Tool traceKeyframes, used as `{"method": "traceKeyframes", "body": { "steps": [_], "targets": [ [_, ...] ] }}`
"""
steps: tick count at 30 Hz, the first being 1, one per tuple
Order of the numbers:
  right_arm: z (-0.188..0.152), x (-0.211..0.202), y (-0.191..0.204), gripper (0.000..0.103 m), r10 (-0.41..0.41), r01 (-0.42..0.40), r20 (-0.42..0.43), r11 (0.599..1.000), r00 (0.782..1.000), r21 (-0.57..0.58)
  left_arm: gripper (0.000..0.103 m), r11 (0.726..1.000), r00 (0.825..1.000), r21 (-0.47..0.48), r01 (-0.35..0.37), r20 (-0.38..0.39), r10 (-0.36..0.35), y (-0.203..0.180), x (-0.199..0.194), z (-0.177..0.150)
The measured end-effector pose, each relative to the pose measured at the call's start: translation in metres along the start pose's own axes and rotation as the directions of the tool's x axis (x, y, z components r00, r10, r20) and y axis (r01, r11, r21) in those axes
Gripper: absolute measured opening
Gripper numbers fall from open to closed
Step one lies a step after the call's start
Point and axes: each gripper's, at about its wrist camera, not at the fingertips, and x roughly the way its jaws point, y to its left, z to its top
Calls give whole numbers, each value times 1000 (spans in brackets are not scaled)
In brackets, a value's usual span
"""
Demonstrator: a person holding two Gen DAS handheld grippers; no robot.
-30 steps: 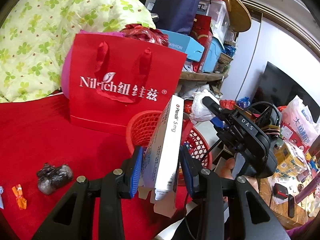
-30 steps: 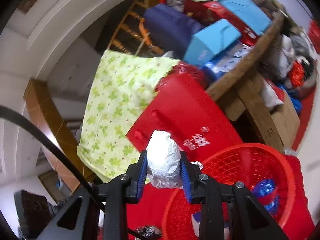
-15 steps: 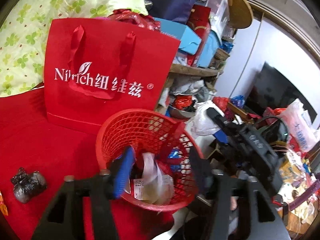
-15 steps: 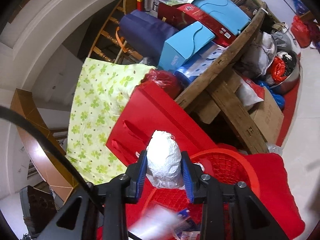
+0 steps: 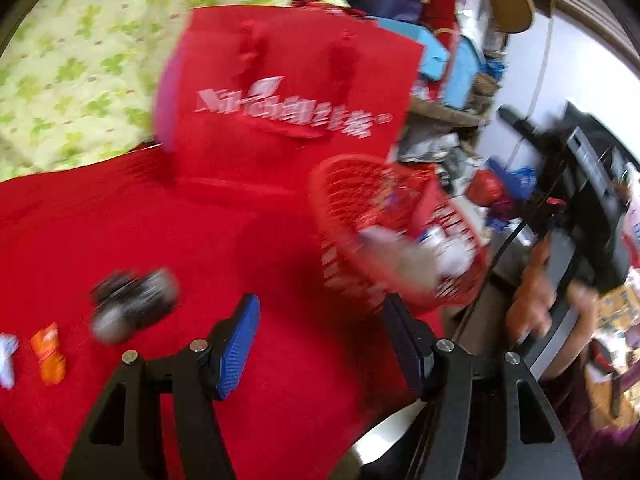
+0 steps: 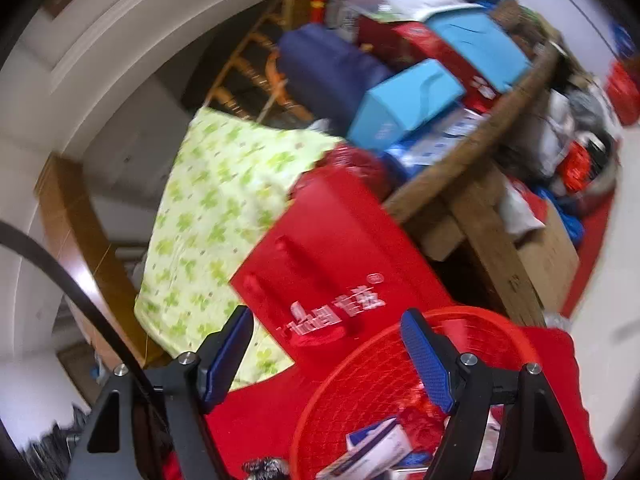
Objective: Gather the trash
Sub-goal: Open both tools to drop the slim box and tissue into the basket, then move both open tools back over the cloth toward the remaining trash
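Several discards sit in our red basket (image 6: 472, 344); left gripper (image 5: 320, 344) and right gripper (image 6: 328, 356) gape empty; dark wad (image 5: 132, 304), orange wrapper (image 5: 50, 356) remain uncollected on red cloth (image 5: 160, 240).

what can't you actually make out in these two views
- Left wrist view: motion blur smears the basket; what lies inside cannot be identified.
- Same view: the dark crumpled lump on the red cloth is blurred; its material is unclear.
- Same view: the white scrap is cut off by the frame edge.
- Right wrist view: the right tool arm and the frame edge hide part of the basket.
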Motion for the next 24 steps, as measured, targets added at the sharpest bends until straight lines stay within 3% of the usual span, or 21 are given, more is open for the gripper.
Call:
{"method": "traceKeyframes", "body": {
  "steps": [7, 11, 13, 16, 19, 24],
  "targets": [
    [-36, 14, 76, 80, 125, -131, -44, 968, 991, -215, 65, 972, 979, -122, -203, -15, 202, 80, -60, -59],
    [-68, 37, 111, 80, 190, -227, -163, 942, 968, -249, 65, 942, 962, -200, -271, -19, 273, 117, -84, -81],
    [-88, 58, 122, 80, 220, -280, -276, 938, 936, -203, 65, 928, 955, -230, -293, -17, 297, 131, -92, -88],
    [-118, 90, 130, 80, 219, -295, -418, 947, 882, -126, 65, 908, 942, -261, -327, -15, 335, 148, -104, -102],
    [-146, 118, 133, 80, 188, -262, -524, 963, 831, -70, 65, 890, 936, -305, -339, -18, 351, 167, -111, -113],
    [-179, 153, 125, 80, 159, -177, -630, 984, 760, 35, 65, 854, 927, -376, -359, -35, 375, 196, -117, -136]
  ]
}}
